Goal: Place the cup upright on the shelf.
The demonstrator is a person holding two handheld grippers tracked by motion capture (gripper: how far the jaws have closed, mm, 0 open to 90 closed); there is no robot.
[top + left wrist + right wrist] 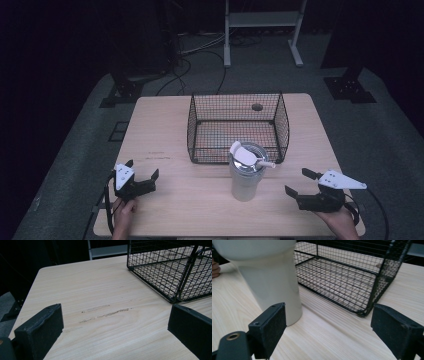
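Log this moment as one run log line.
left gripper: open, empty | right gripper: open, empty | tumbler: upright before wire basket

Looks like a lab or recording rig, not a home. Light wood table point(165, 135) sits on grey carpet point(390, 140) with black curtains all round (room kept dark). Loose cables point(197, 62) run across the floor at 12 o'clock, beside a white metal frame point(262, 30). Black stand bases point(350, 87) are at 10 and 2 o'clock.
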